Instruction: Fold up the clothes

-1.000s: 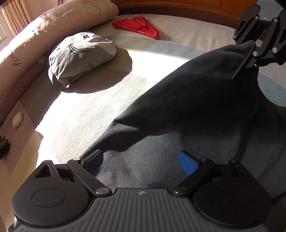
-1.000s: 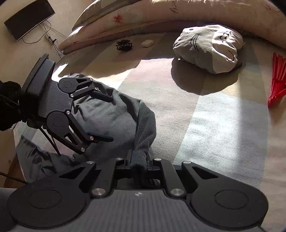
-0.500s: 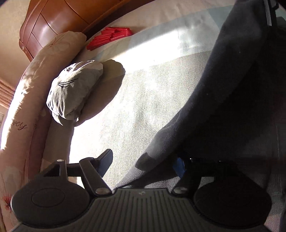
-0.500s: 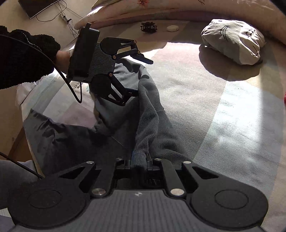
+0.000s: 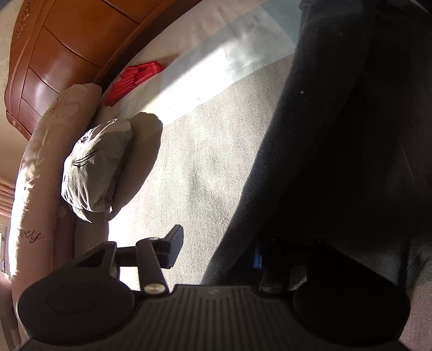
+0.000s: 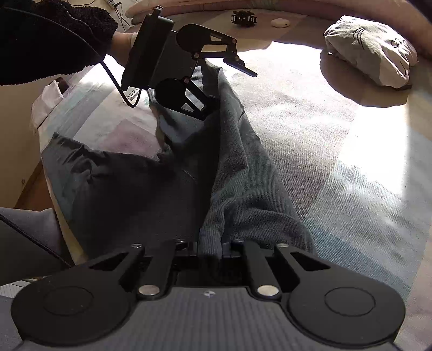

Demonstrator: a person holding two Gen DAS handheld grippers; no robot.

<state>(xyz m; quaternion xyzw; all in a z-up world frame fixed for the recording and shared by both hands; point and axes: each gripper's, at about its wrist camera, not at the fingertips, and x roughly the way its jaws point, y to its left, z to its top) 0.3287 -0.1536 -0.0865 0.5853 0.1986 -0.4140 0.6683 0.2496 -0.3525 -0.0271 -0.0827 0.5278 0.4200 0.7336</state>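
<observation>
A dark grey knit garment (image 6: 243, 175) lies stretched over the bed sheet (image 6: 351, 162), partly lifted between both grippers. My right gripper (image 6: 210, 251) is shut on a bunched end of it at the bottom of the right wrist view. At the far end my left gripper (image 6: 229, 91), held by a hand in a black fuzzy sleeve (image 6: 54, 40), straddles the garment's edge and its jaws are closing. In the left wrist view the garment (image 5: 337, 135) covers the right finger. The left finger (image 5: 172, 248) still stands apart from the cloth, so the left gripper (image 5: 216, 251) does not pinch it.
A folded light grey piece with a cat face (image 6: 370, 62) lies on the sheet next to a long printed pillow (image 5: 35, 189). Red hangers (image 5: 132, 81) lie by the wooden headboard (image 5: 67, 54). A black hair clip (image 6: 243, 19) and a small white object (image 6: 280, 23) sit near the pillow.
The left gripper has rolled over onto the garment's edge and its jaws have narrowed. The right gripper has drawn its end away, so the garment now hangs longer between the two.
</observation>
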